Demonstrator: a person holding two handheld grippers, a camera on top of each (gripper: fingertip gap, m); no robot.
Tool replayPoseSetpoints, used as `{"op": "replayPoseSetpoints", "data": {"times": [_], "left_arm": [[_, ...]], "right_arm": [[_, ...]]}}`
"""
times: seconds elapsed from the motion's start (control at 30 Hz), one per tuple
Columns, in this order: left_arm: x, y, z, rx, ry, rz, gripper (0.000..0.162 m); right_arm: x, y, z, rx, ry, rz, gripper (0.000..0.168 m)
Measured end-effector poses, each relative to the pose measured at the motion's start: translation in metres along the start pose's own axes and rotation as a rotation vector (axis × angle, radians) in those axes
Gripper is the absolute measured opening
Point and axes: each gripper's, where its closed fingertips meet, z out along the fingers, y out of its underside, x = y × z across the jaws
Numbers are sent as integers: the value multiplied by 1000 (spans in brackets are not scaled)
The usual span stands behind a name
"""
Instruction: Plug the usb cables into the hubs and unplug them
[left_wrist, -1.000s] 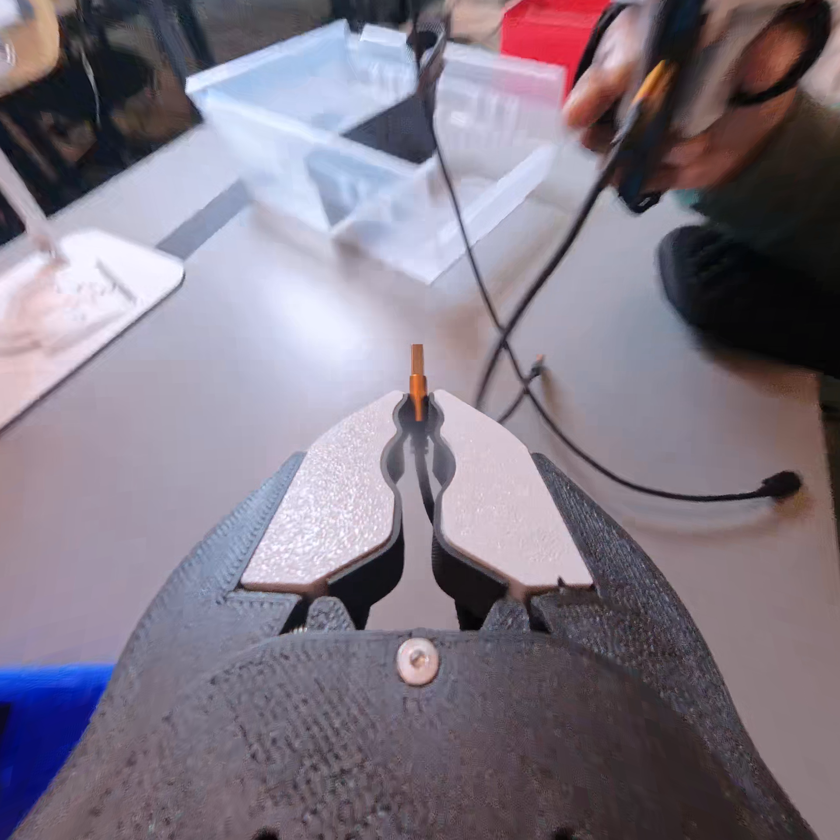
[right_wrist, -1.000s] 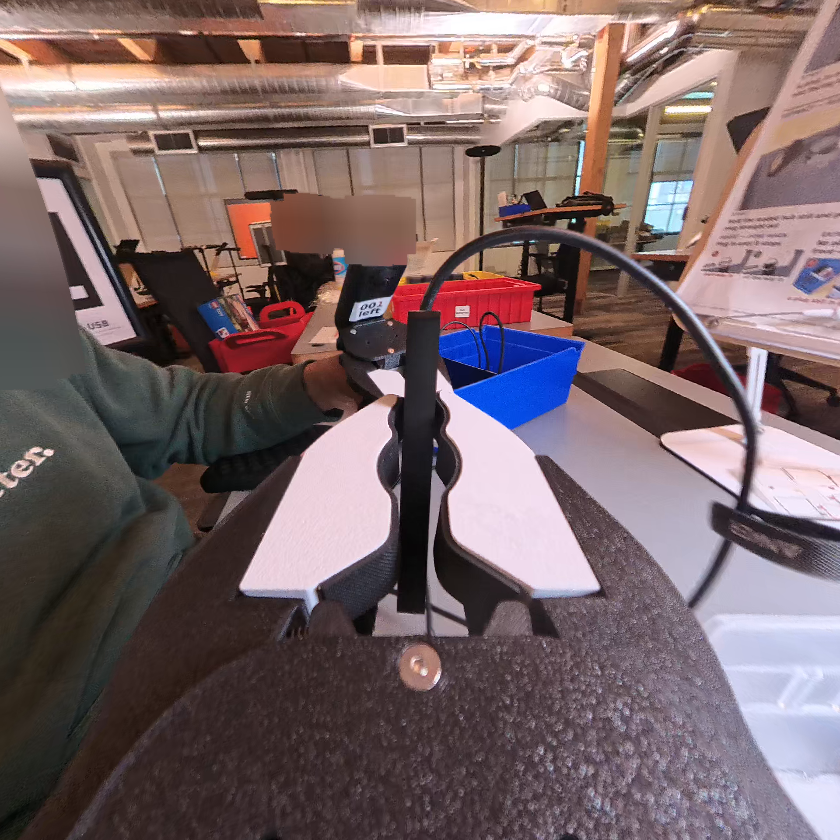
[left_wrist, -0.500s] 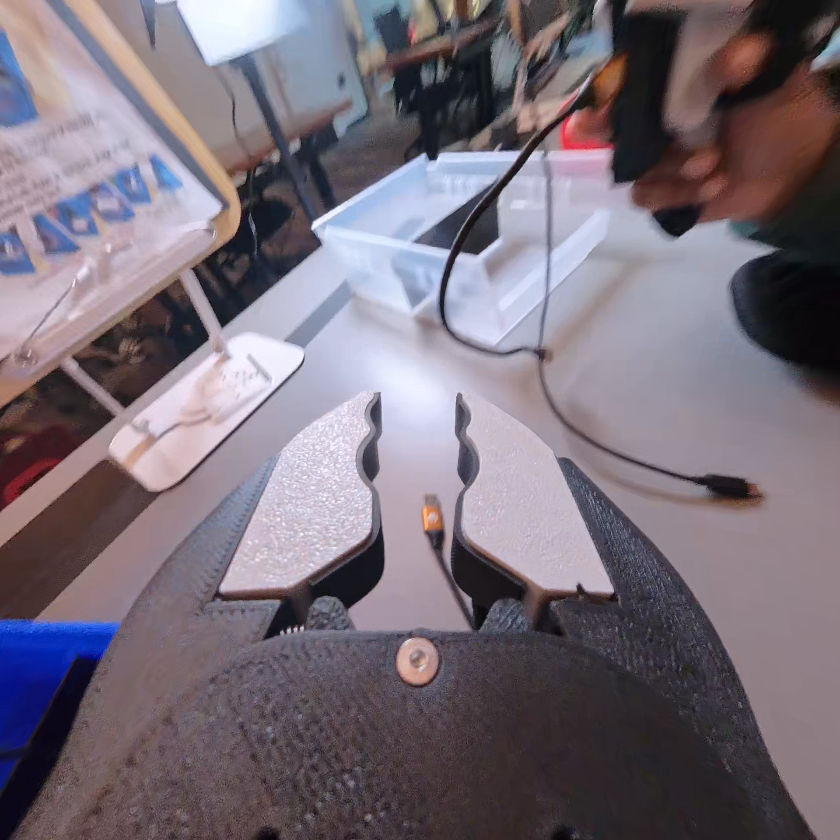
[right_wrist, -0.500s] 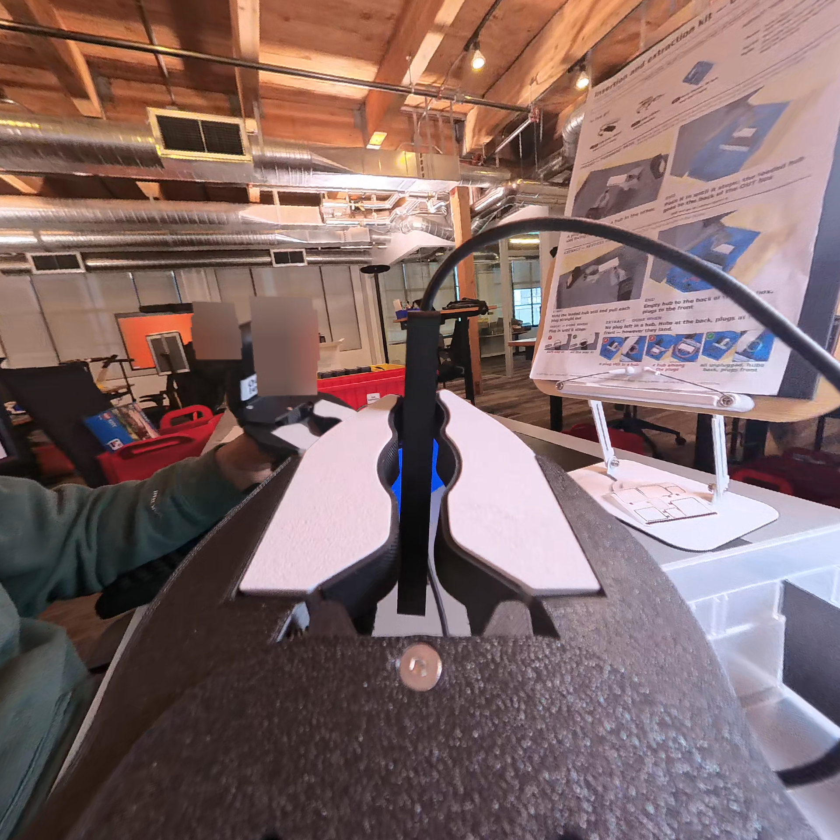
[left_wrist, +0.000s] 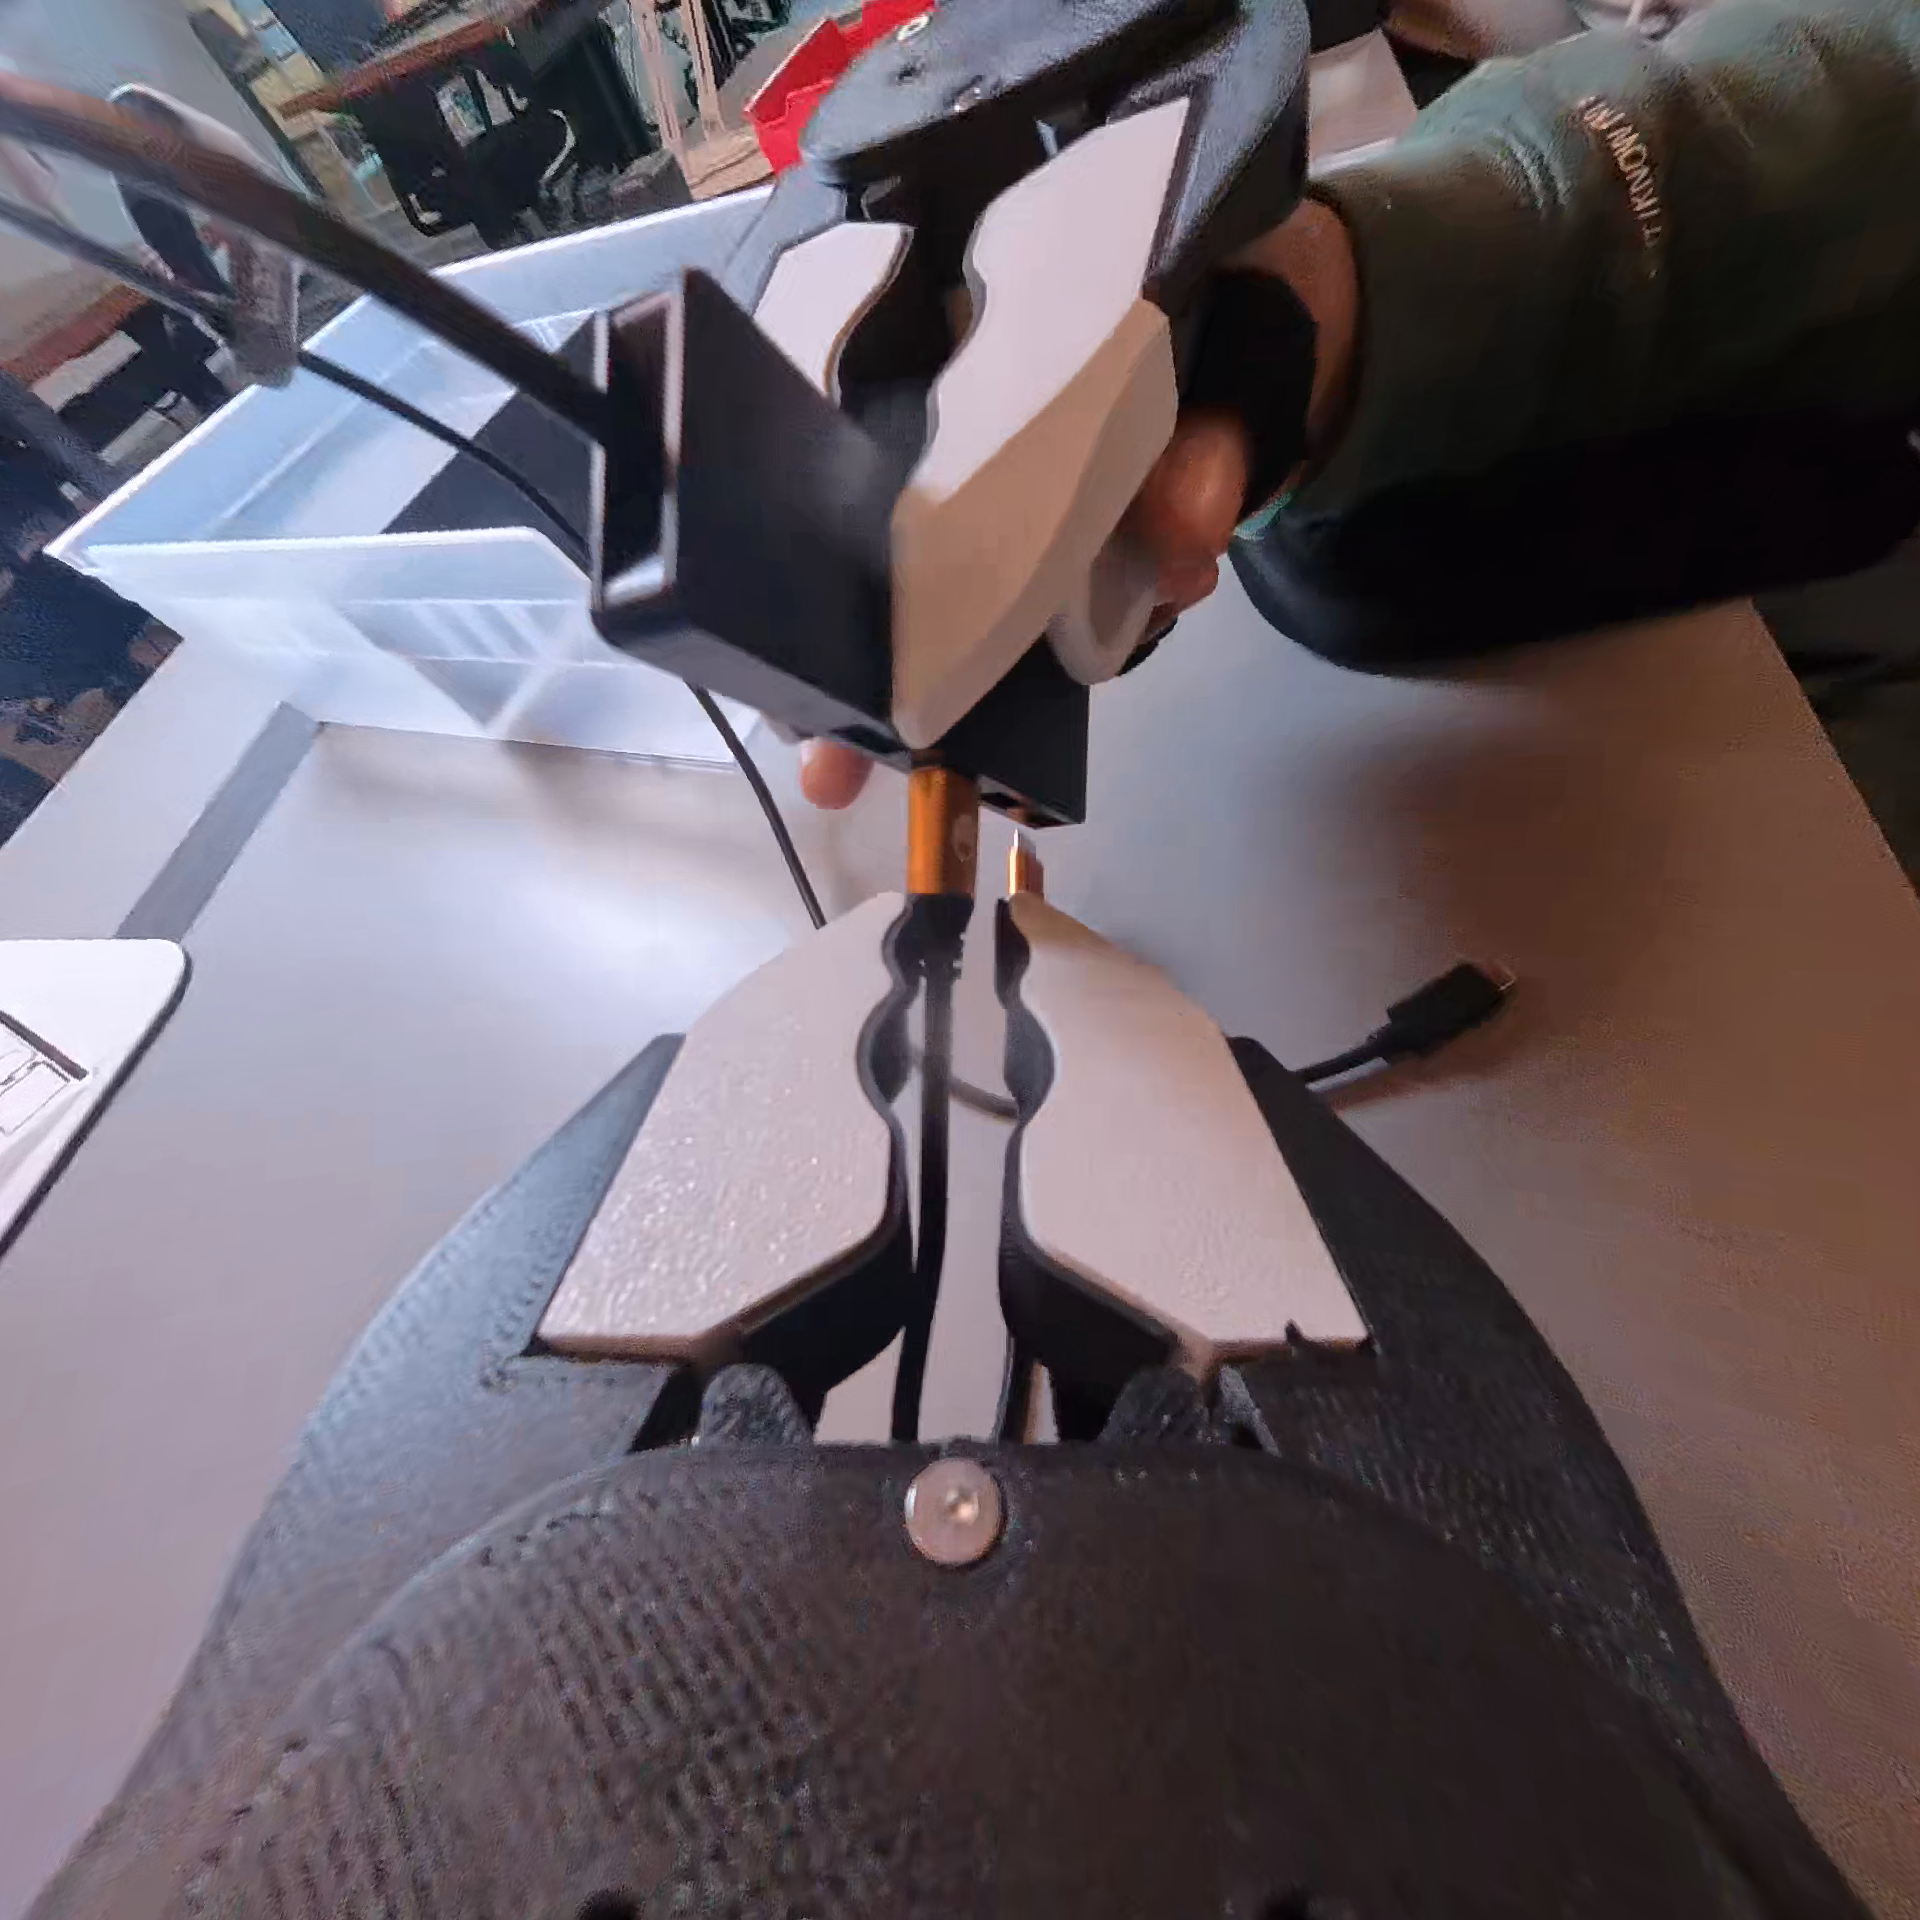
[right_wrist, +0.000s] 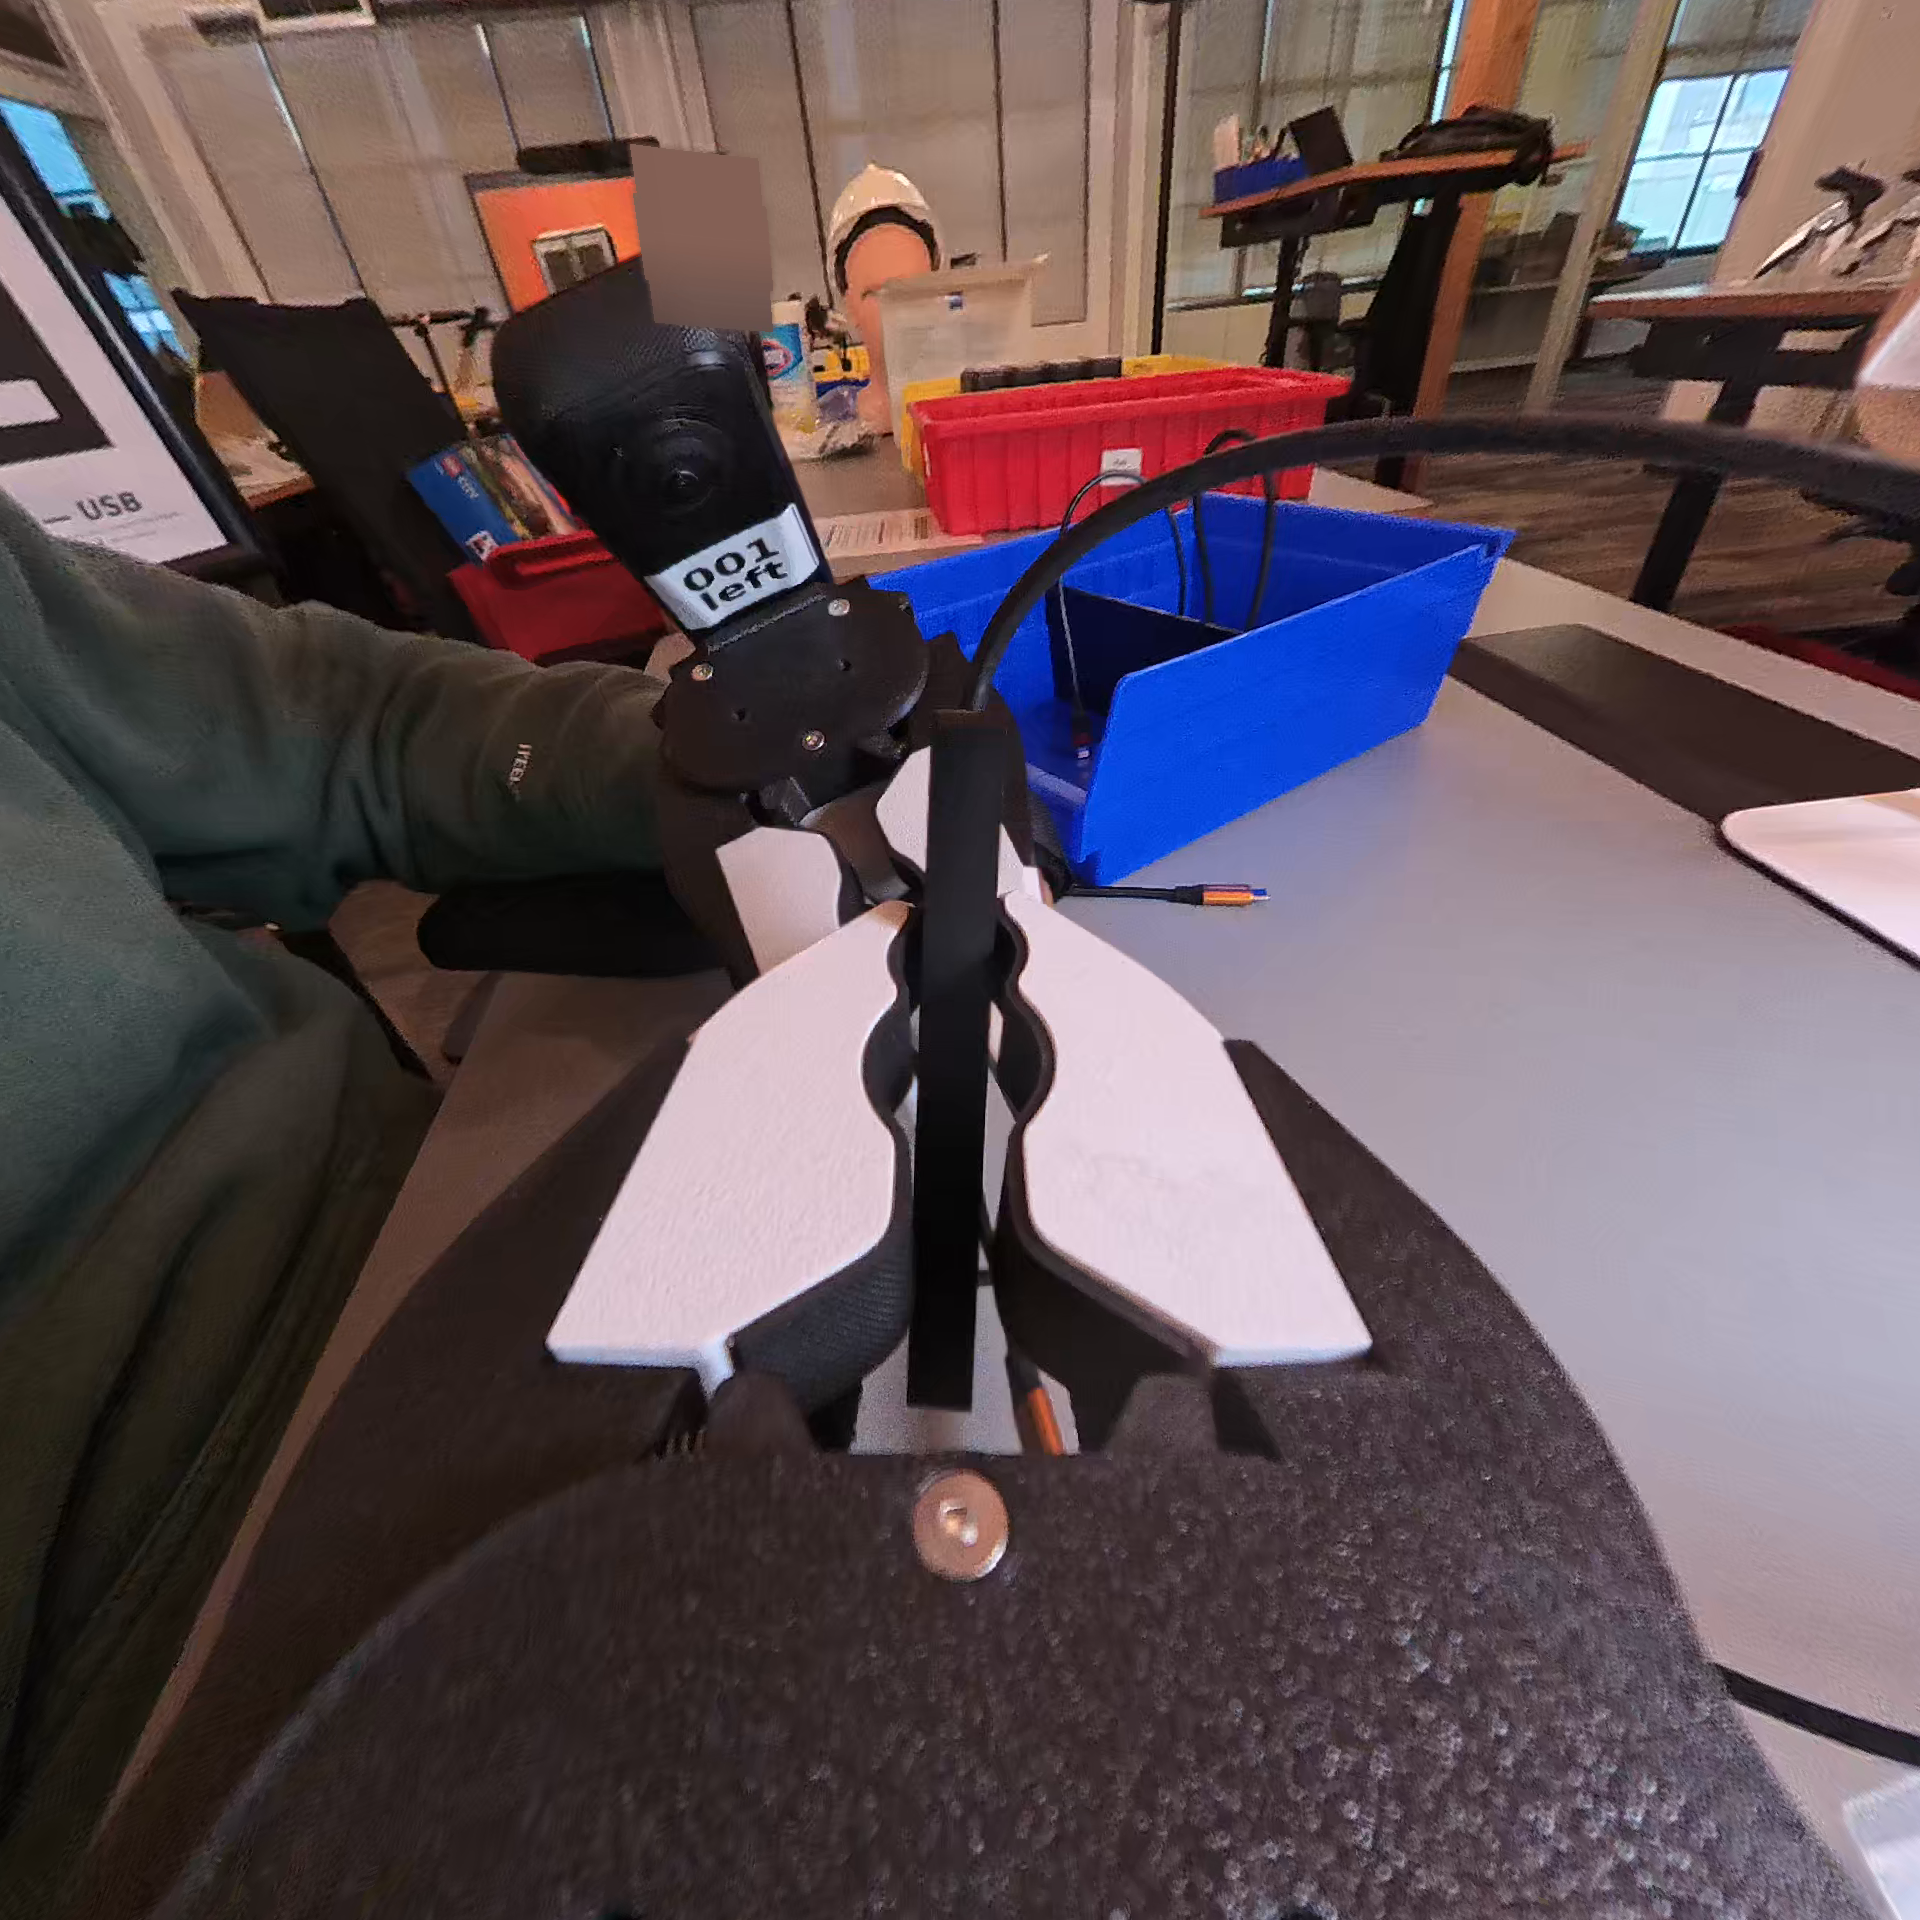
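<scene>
My right gripper (right_wrist: 956, 914) is shut on a black usb hub (right_wrist: 951, 1091), held edge-on above the grey table (right_wrist: 1507, 1039). In the left wrist view the hub (left_wrist: 748, 499) sits in the right gripper (left_wrist: 904, 665) just ahead of me, with its thick black cable (left_wrist: 416, 312) arching off to the left. My left gripper (left_wrist: 948, 920) is closed narrowly on an orange usb plug (left_wrist: 940, 842). The plug's tip is in a port on the hub's lower edge. Its thin black cable runs back between my fingers. The left gripper (right_wrist: 862, 852) shows behind the hub.
A clear plastic bin (left_wrist: 343, 582) stands behind the hub. A black plug (left_wrist: 1455, 1003) lies on the table to the right. A blue bin (right_wrist: 1299, 675), another orange plug (right_wrist: 1216, 894), a red bin (right_wrist: 1122, 436) and a white stand base (right_wrist: 1849, 862) are also here. Tip to tip, the grippers are about 5 centimeters apart.
Half a second ago my left gripper was open with the orange plug lying between its fingers. Now it is closed on the plug at the hub, which my right gripper has swung in close.
</scene>
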Motion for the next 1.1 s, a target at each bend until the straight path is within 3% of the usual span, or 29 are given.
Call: {"op": "replayPoseSetpoints", "data": {"times": [0.33, 0.53, 0.8, 0.97, 1.1], "left_arm": [[2, -6, -12, 27, 104, -169, 6], [-4, -14, -22, 99, 130, -257, 6], [4, -9, -22, 103, 219, -334, 6], [3, -19, -28, 186, 232, -388, 12], [5, -16, -29, 137, 230, -344, 8]], "right_arm": [[6, -10, -9, 61, 15, 41, 18], [14, 3, -21, 8, -6, 74, 36], [-3, 17, -6, -60, -86, 33, 12], [-5, 22, -6, -97, -64, -24, 12], [-7, 25, -4, -113, -71, -18, 12]]}}
